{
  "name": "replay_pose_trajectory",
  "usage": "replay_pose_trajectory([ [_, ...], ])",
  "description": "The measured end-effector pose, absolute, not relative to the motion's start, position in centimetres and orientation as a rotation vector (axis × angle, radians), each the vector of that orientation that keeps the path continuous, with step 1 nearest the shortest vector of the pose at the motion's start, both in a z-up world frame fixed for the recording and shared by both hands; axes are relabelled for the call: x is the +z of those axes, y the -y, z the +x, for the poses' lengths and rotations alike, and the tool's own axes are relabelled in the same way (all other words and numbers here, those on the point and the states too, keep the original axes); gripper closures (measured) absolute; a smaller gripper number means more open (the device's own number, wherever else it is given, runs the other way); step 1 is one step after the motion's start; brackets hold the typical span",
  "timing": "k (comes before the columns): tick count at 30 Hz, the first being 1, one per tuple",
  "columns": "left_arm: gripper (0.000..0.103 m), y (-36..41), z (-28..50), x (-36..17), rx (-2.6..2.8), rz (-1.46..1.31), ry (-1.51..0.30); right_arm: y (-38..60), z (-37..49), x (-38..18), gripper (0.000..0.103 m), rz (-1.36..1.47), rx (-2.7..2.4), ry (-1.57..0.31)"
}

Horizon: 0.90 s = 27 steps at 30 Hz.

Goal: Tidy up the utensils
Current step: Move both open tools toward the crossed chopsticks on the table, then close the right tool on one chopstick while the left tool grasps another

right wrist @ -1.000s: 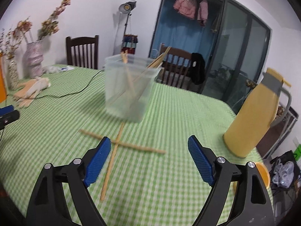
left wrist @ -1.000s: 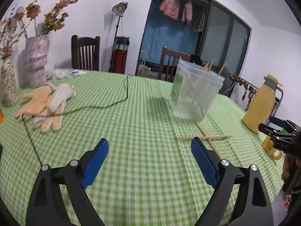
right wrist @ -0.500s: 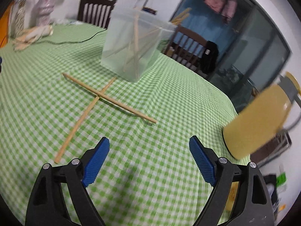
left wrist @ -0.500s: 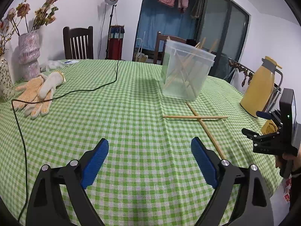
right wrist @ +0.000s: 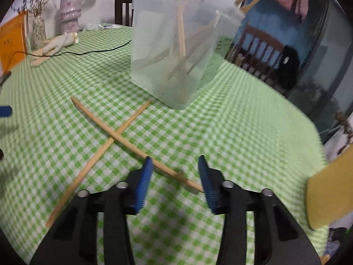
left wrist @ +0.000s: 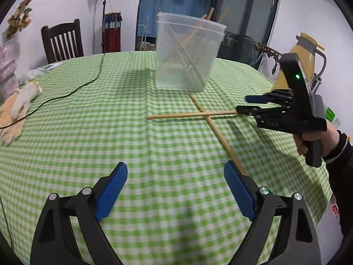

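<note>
Two wooden chopsticks lie crossed on the green checked tablecloth: one runs sideways, the other runs from the tub toward the table edge. A clear plastic tub holds several chopsticks. My right gripper is half open, low over the table, its jaws on either side of the near end of the sideways chopstick, not closed on it. My left gripper is wide open and empty above the cloth, its right finger beside the near end of the other chopstick.
A yellow thermos jug stands at the right edge. Work gloves and a black cable lie at the left. Vases with dried flowers and dark wooden chairs stand behind.
Both grippers have moved forward toward the crossed chopsticks. The right gripper has dropped low and narrowed its jaws around the end of the sideways chopstick.
</note>
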<state>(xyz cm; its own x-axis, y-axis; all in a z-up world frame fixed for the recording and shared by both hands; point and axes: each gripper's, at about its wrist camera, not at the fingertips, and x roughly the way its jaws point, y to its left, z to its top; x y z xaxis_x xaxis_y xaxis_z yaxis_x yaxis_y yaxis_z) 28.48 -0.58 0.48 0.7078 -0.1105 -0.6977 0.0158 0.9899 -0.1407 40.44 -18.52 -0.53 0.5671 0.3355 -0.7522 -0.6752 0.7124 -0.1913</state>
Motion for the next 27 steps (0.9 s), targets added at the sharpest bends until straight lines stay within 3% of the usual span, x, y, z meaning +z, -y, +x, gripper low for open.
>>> replay_pose_trajectory([
  [4, 0.017, 1.8, 29.8, 0.2, -0.076, -0.132, -0.798, 18.9, 41.1, -1.4, 0.070, -0.464, 0.686, -0.805],
  [5, 0.017, 1.8, 30.0, 0.0, -0.076, -0.139, -0.806, 19.2, 41.2, -1.8, 0.083, -0.447, 0.689, -0.823],
  [7, 0.017, 2.3, 30.7, -0.3, -0.087, -0.166, -0.821, 20.1, 40.8, -2.0, 0.093, -0.406, 0.669, -0.822],
  [8, 0.017, 2.7, 31.0, -0.4, -0.093, -0.174, -0.826, 20.5, 40.6, -1.9, 0.103, -0.382, 0.655, -0.834],
  [14, 0.022, 7.8, 32.2, -1.5, -0.188, -0.052, -0.845, 22.9, 37.3, -2.4, 0.103, -0.338, 0.608, -0.860],
  [16, 0.039, 9.1, 32.6, -2.2, -0.205, -0.027, -0.864, 23.3, 36.5, -2.0, 0.103, -0.332, 0.597, -0.850],
  [20, 0.062, 10.3, 33.3, -3.3, -0.168, 0.043, -0.901, 24.5, 36.4, -0.2, 0.103, -0.313, 0.548, -0.796],
  [22, 0.079, 10.2, 33.2, -3.3, -0.148, 0.073, -0.896, 25.0, 36.7, 0.3, 0.102, -0.305, 0.538, -0.781],
  [23, 0.082, 9.7, 33.1, -3.3, -0.138, 0.060, -0.896, 25.2, 36.9, 0.4, 0.099, -0.302, 0.543, -0.779],
  [25, 0.096, 8.1, 32.4, -3.3, -0.122, 0.024, -0.893, 25.0, 37.3, 0.4, 0.063, -0.317, 0.554, -0.778],
  [26, 0.098, 7.4, 32.1, -3.3, -0.101, 0.022, -0.890, 24.4, 37.3, 0.3, 0.030, -0.351, 0.545, -0.755],
  [27, 0.098, 6.8, 32.1, -3.4, -0.085, 0.022, -0.888, 24.1, 37.3, 0.4, 0.028, -0.369, 0.553, -0.730],
])
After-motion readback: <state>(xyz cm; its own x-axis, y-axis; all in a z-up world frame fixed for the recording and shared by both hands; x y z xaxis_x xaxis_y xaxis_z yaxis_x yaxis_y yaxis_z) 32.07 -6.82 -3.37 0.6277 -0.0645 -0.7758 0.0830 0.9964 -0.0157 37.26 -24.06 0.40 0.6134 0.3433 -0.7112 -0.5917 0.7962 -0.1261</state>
